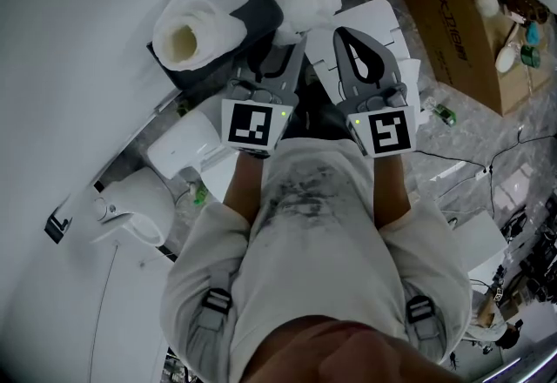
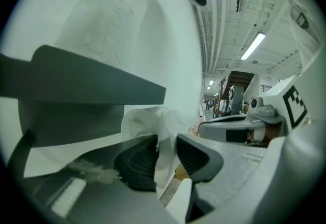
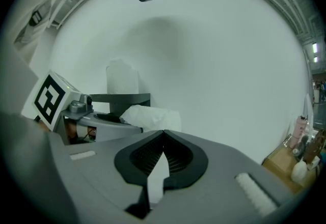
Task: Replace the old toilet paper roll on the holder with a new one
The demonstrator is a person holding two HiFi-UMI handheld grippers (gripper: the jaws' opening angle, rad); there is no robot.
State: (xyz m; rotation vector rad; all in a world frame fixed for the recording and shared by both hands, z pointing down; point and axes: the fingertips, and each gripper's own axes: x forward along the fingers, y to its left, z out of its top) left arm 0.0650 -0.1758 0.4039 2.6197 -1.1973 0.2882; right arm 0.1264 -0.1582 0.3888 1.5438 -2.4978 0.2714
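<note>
Left tool [image 2: 165, 154] has its jaws closed partway on a wad of white tissue paper [image 2: 153, 121], with the pads pressing it from both sides. Beside it, the right tool [image 3: 163, 139] is fully closed with nothing held. A toilet paper roll [image 1: 193, 31] sits on the dark holder [image 1: 259, 17] against the white wall [image 1: 78, 16], just ahead and to the left of the wad, its hollow core showing in the head view.
</note>
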